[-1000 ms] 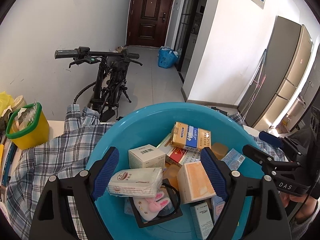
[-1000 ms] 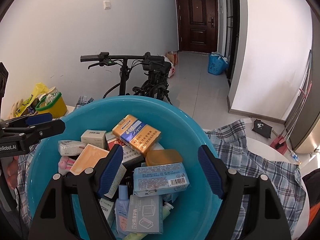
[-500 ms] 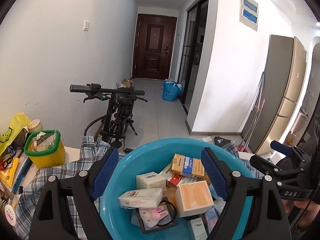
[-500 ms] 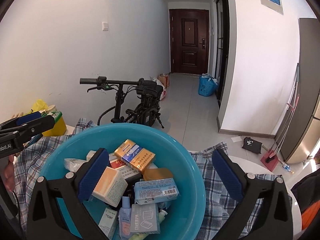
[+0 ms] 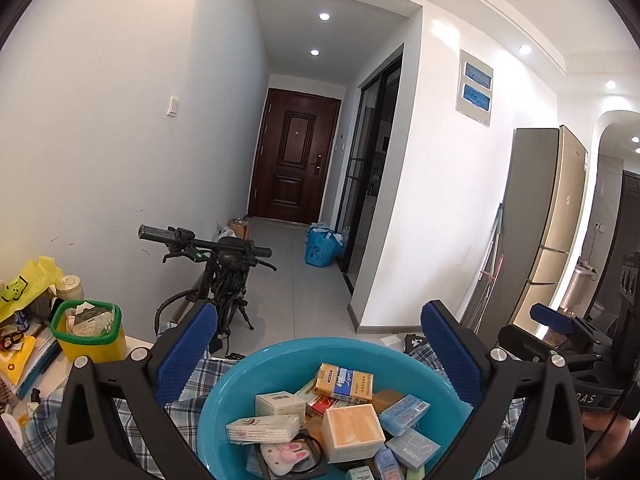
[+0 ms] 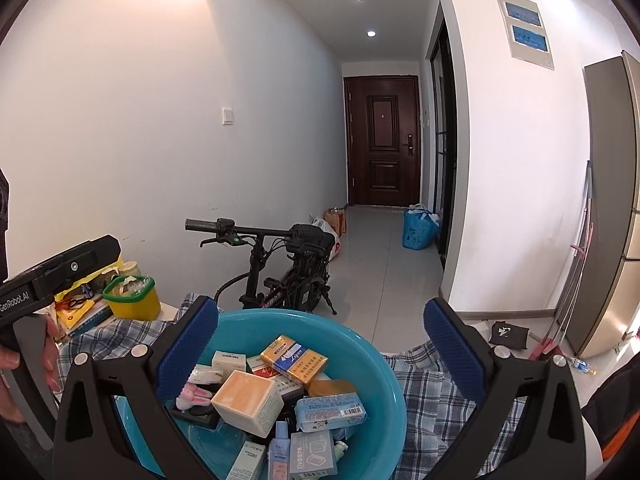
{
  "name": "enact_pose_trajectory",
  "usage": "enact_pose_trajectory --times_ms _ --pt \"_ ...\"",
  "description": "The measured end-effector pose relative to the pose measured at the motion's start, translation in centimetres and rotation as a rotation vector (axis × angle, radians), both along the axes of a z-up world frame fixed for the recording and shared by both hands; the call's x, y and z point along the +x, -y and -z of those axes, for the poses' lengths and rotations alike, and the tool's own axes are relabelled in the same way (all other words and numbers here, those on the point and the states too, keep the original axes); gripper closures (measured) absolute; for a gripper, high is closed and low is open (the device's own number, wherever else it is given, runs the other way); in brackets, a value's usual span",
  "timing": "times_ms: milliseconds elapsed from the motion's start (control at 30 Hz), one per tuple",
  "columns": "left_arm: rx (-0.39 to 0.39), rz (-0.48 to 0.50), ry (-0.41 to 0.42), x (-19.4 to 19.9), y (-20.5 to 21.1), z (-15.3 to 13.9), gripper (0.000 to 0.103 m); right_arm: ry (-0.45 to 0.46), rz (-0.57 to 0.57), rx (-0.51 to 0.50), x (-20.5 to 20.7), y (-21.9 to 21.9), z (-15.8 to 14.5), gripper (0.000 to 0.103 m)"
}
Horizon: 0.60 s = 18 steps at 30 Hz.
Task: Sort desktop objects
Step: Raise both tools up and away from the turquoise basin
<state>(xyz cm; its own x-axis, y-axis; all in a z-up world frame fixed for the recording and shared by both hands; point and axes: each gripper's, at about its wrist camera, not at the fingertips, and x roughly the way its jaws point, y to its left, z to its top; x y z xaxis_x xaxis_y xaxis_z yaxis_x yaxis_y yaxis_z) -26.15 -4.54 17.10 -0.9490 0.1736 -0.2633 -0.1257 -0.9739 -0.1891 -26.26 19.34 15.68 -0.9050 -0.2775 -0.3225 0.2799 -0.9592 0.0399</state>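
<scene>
On the left a yellow bin (image 5: 90, 336) sits on the table; the left gripper (image 5: 316, 344) is opening, nothing between its jaws. The basin (image 5: 280, 364) on the plaid cloth (image 6: 440, 388) holds the boxes (image 6: 294, 358) — sorting looks nearly done. The right gripper (image 6: 318, 340) gapes wide, empty. The basin's near rim is cut off — lower items unclear.
</scene>
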Motion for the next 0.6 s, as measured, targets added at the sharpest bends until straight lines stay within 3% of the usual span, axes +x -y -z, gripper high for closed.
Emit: enact_pose_trajectory --times_ms 367,600 --pt "0.015 0.013 -0.062 2.7 -0.4 -1.2 0.000 -0.100 0.002 -0.069 2.9 -0.3 -1.0 0.001" --pt "0.017 0.038 -0.063 3.4 -1.1 -1.4 0.000 -0.069 0.001 -0.063 3.5 -0.9 -0.2 0.001"
